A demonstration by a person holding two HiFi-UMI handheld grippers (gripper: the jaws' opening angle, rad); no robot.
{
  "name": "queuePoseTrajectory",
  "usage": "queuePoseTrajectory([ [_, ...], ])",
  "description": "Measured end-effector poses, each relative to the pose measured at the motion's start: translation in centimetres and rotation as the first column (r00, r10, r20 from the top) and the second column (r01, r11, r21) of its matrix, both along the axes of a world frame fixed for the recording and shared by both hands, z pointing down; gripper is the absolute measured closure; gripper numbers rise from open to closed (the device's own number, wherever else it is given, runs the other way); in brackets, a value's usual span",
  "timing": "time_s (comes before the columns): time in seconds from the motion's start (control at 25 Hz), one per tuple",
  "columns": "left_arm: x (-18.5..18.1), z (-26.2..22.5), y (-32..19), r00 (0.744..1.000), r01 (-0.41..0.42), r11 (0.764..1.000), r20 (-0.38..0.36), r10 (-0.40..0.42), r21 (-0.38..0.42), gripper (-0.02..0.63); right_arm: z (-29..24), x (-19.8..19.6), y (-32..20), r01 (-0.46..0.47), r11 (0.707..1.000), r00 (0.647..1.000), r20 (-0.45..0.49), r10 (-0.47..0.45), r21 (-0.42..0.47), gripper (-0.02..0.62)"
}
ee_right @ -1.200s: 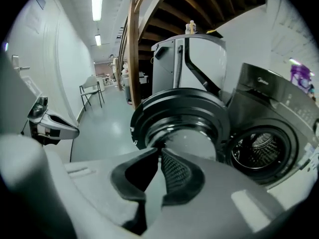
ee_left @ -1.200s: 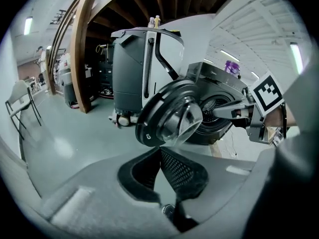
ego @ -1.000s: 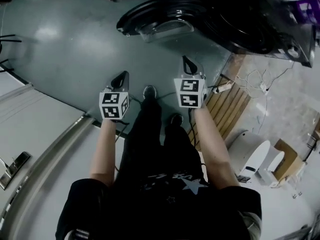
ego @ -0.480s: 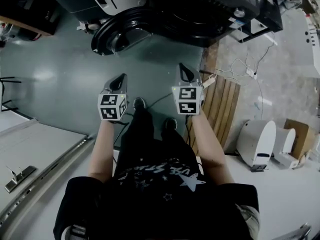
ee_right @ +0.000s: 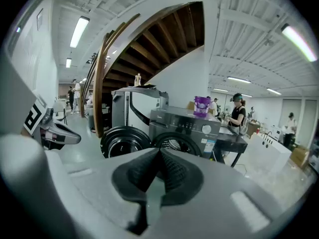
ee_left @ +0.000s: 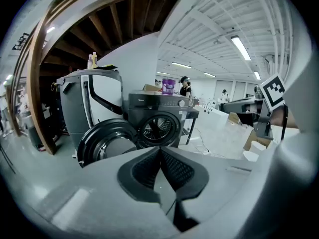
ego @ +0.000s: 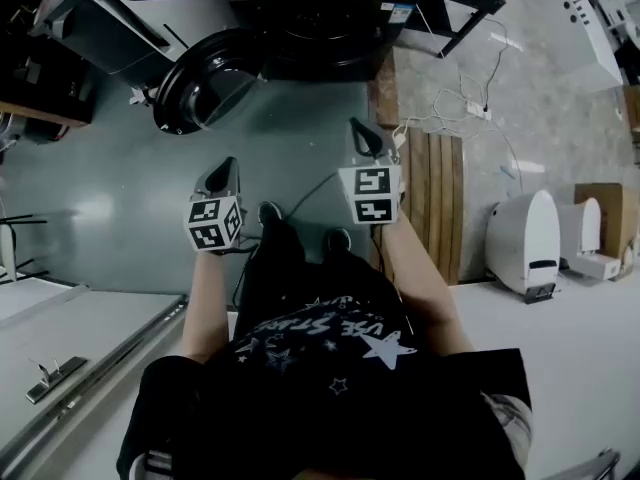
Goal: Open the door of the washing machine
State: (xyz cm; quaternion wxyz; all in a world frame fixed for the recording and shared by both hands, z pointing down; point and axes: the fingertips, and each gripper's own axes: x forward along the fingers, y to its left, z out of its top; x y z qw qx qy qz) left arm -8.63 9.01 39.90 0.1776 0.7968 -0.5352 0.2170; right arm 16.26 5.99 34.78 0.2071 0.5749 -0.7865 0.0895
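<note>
The task looks finished. The round door [ego: 205, 83] of the washing machine [ego: 330, 18] already stands open, swung out on its hinge to the left of the front. In the left gripper view the dark drum [ee_left: 158, 130] is bare to the room, with the door [ee_left: 107, 143] beside it, its inner side turned outward. The right gripper view shows the same: the machine [ee_right: 187, 126] has its round opening uncovered and the door [ee_right: 124, 142] is out to its left. A purple tub [ee_right: 202, 105] sits on top of the machine. Neither tool is at the door. The left gripper [ego: 222, 173] and the right gripper [ego: 362, 138] are held out in front of the person, well apart from the machine, above the grey floor [ego: 120, 198] and beside some wooden slats [ego: 435, 198]. In its own view the left gripper [ee_left: 159, 151] has its jaws together with nothing between them, and the right gripper [ee_right: 159, 153] is likewise closed and empty. Through these wide, curved lenses it is hard to say whether the door has reached the end of its swing, but it is wide enough to give full access to the drum. As far as the pictures show, no step is left.
</note>
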Motion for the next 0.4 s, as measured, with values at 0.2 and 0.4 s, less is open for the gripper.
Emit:
queuePoseTrajectory([
  [0.2,3.0,-1.0,2.2,0.999,-0.023,1.0,-0.027,0.023,0.011,0.595,-2.0,3.4,2.9,-0.054,0.997,0.998,0.029,0.053,0.046,0.591],
  [0.4,6.2,-1.0,4.2,0.996,-0.072,0.997,-0.047,0.071,-0.013,0.594,-3.8,5.5,4.9,-0.083,0.994,0.995,0.057,0.078,0.077,0.591],
])
